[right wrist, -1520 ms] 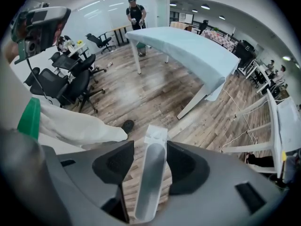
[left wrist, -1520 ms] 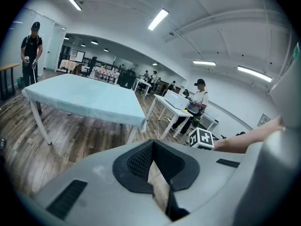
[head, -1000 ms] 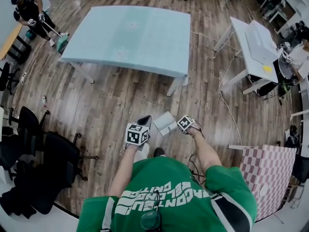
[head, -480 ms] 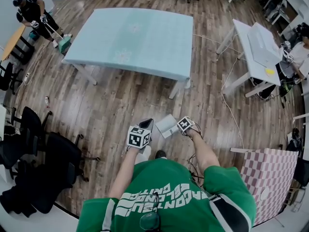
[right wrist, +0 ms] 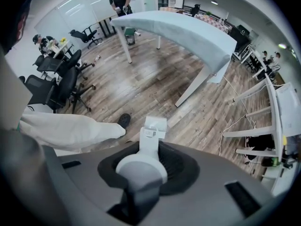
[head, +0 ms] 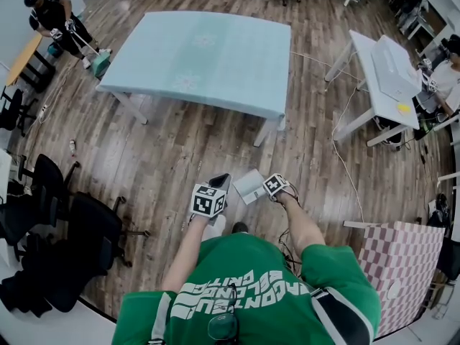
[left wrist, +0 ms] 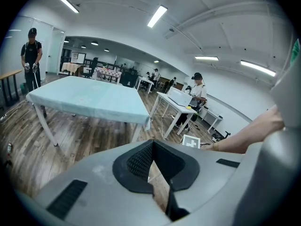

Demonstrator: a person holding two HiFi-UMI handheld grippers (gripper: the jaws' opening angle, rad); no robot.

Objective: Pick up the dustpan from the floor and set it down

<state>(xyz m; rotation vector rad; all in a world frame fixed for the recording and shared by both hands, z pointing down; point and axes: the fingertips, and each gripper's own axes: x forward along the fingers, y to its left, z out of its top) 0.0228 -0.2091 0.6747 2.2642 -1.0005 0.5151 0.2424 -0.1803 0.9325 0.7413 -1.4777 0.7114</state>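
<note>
1. Right gripper view: pale grey plastic dustpan [right wrist: 155, 124] down by the wooden floor [right wrist: 155, 79]; right gripper [right wrist: 142, 171] jaws just closed onto its round handle [right wrist: 149, 147]
2. Left gripper [left wrist: 157, 178] barely apart, empty; pan-floor contact unclear

The right gripper [head: 274, 187] points straight down, and its jaws have just been closing onto the dustpan handle [right wrist: 151, 142] between them. The left gripper [head: 219, 182] slants downward beside it, its jaws a narrow slit apart and empty.

Overhead, R hand-held gripper [head: 272, 187] hides dustpan [head: 249, 185] handle.
</note>
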